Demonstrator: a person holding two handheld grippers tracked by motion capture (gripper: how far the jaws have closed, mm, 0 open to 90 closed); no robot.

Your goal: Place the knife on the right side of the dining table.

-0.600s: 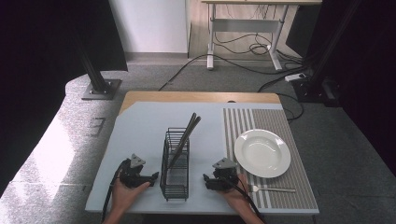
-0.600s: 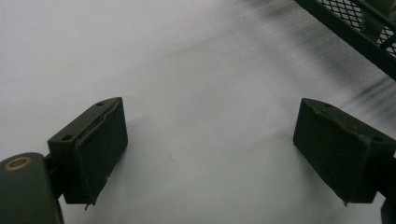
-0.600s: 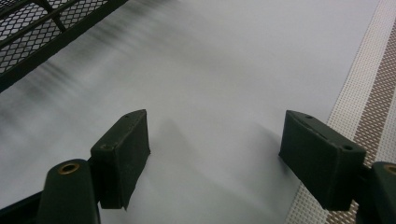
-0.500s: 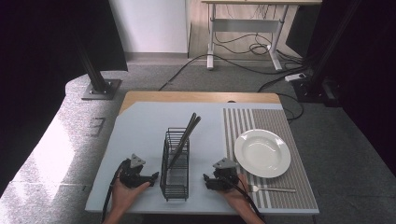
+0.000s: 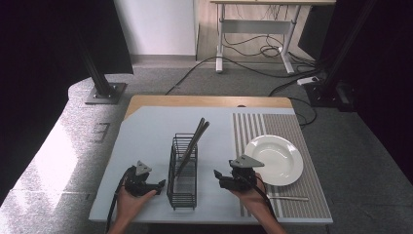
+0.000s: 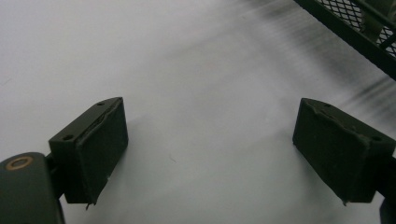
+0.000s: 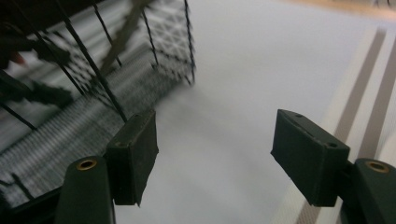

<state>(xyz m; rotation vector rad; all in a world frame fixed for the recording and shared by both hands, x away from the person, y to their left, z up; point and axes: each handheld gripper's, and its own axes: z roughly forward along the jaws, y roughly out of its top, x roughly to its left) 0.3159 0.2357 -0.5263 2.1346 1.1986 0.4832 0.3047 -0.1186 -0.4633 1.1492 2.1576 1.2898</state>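
A black wire basket (image 5: 183, 170) stands at the middle front of the white table (image 5: 146, 141), with dark chopsticks (image 5: 192, 141) leaning out of it. My left gripper (image 5: 159, 185) rests low to the basket's left, open, nothing between its pads (image 6: 98, 149). My right gripper (image 5: 217, 176) sits to the basket's right, also open and empty; the right gripper view has the basket's wires (image 7: 93, 70) close on the left. A white plate (image 5: 273, 159) lies on the striped mat (image 5: 292, 195), just right of the right gripper.
A metal utensil (image 5: 287, 198) lies on the mat near the front edge, by the right hand. The basket's corner (image 6: 355, 32) reaches into the upper right of the left gripper view. A desk frame and cables are on the floor beyond the table.
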